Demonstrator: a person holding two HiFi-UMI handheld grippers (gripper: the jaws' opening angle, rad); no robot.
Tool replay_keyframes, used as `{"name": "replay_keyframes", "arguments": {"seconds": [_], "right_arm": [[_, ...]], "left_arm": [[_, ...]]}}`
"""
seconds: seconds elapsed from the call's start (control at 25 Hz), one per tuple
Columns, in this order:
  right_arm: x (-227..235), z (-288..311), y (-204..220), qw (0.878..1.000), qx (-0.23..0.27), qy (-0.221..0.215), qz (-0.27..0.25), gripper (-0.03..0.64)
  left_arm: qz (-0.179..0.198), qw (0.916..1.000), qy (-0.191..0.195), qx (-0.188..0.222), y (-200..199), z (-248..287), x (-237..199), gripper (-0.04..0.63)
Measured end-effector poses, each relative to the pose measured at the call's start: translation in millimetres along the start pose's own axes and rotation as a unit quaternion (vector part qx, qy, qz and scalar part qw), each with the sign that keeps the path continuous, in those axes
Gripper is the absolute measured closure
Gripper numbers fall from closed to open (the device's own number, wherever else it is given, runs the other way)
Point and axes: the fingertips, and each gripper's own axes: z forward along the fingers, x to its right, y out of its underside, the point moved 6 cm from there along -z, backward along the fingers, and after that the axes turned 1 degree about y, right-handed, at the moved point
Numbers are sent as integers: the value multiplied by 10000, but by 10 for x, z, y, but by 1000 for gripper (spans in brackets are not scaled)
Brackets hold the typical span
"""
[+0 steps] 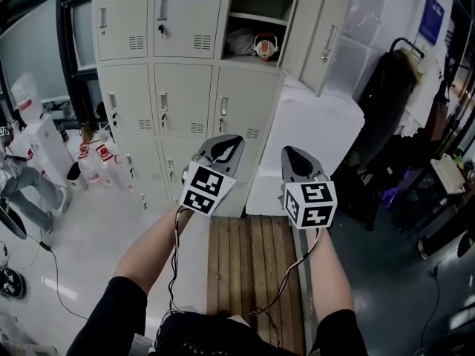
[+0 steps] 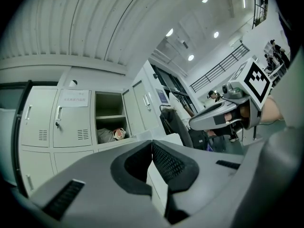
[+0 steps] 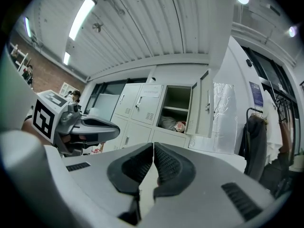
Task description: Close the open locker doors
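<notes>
The grey locker bank [image 1: 178, 87] stands ahead of me. Its top right compartment [image 1: 260, 28] is open, with a bundle and a red-and-white item on the lower shelf. That compartment's door [image 1: 324, 35] hangs swung out to the right. My left gripper [image 1: 223, 150] and right gripper [image 1: 297, 162] are held side by side, well short of the lockers, both shut with nothing between the jaws. In the left gripper view the open compartment [image 2: 110, 115] lies above the closed jaw tips [image 2: 152, 142]. The right gripper view has the door [image 3: 205, 103] above and right of its tips [image 3: 153, 145].
A wooden slat bench [image 1: 252, 273] lies under my arms. Dark bags and hanging clothes [image 1: 386, 124] crowd the right side. White and red containers [image 1: 93, 162] and a person's legs [image 1: 30, 188] are on the floor at left. A white surface [image 1: 312, 139] reaches from the lockers toward me.
</notes>
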Motion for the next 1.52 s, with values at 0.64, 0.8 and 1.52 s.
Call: {"name": "replay_keyframes", "arguments": {"seconds": [0.64, 0.8, 1.52], "right_arm": [[443, 1008, -13, 9999, 76, -116, -1, 583], [604, 1432, -71, 9999, 142, -86, -20, 583], [891, 2242, -74, 9994, 186, -300, -36, 583]], "left_arm": [[-28, 10000, -74, -45, 213, 912, -627, 575], [-7, 10000, -68, 31, 296, 1241, -894, 575], [-5, 9999, -164, 44, 423, 1895, -1274, 575]]}}
